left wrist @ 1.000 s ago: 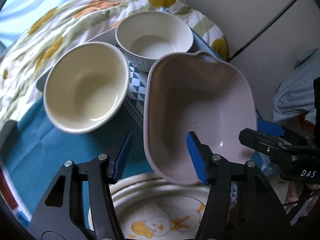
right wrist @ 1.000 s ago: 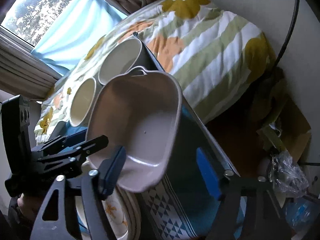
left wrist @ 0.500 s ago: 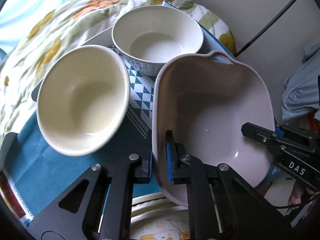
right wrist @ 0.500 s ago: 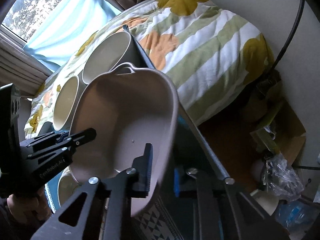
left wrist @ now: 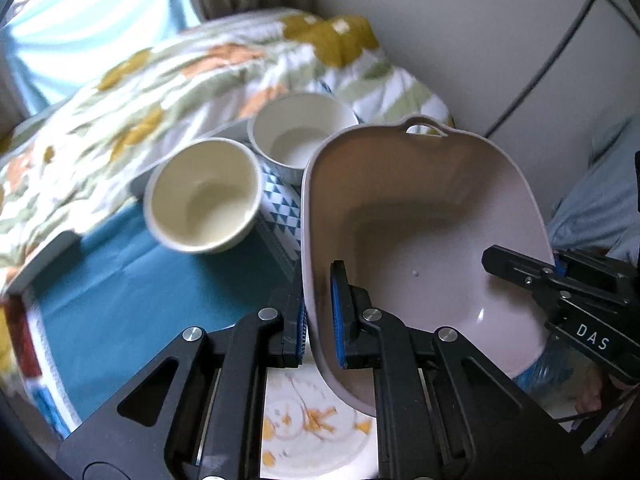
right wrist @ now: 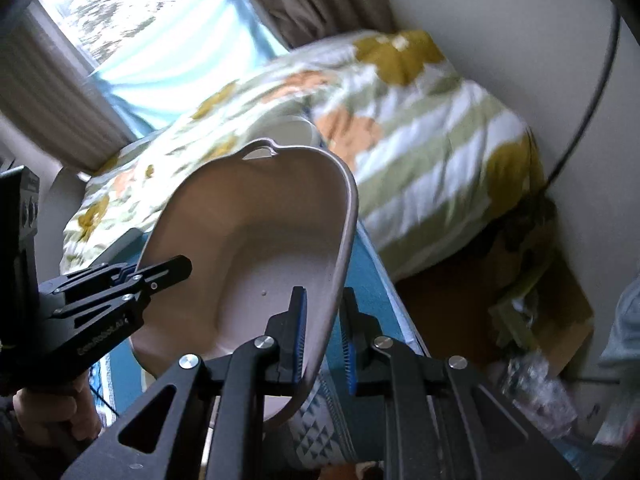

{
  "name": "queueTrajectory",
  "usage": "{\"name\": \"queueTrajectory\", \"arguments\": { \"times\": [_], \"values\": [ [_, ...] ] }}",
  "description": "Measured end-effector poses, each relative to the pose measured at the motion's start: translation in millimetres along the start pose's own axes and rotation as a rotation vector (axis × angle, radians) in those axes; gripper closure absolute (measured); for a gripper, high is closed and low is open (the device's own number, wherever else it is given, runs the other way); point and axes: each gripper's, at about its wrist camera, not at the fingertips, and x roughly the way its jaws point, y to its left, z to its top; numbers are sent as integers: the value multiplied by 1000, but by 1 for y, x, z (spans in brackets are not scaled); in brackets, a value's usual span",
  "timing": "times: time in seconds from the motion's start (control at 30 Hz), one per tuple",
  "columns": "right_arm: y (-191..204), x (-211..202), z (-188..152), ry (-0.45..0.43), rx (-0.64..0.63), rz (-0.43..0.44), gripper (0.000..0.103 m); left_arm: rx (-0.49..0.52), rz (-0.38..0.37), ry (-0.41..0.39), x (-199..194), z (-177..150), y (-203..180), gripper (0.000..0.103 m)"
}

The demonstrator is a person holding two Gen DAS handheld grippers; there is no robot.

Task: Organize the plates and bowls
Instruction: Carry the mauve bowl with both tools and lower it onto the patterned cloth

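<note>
Pink handled dish (left wrist: 420, 216) held tilted above the duck-print plate (left wrist: 304, 432), each long rim clamped by a closed hand-held gripper, left (left wrist: 318, 316) and right (right wrist: 322, 334); keeping both level should prevent slipping toward the cream bowl (left wrist: 202, 194).

White "DAS" reads on the black body of the right gripper (left wrist: 560, 276), right of the pink dish (left wrist: 420, 220); the left gripper (right wrist: 120, 276) carries lettering too, approx. "DexRobot", too blurred to confirm.
</note>
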Motion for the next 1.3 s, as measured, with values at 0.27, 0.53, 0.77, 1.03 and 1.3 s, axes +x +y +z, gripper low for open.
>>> {"name": "queueTrajectory", "arguments": {
  "times": [0.27, 0.53, 0.77, 1.03, 1.3],
  "values": [
    [72, -40, -18, -35, -230, 114, 88, -201, 117, -117, -92, -64, 39, 94],
    [173, -19, -66, 39, -409, 261, 88, -384, 258, -131, -150, -153, 120, 94],
    [251, 32, -122, 127, -475, 280, 88, -448, 298, -75, -150, -229, 197, 94],
    [297, 107, -168, 189, -457, 259, 88, -454, 259, -20, -109, -276, 267, 94],
    [315, 143, -181, 158, -463, 218, 88, -442, 211, -12, -77, -296, 295, 94]
  ]
}}
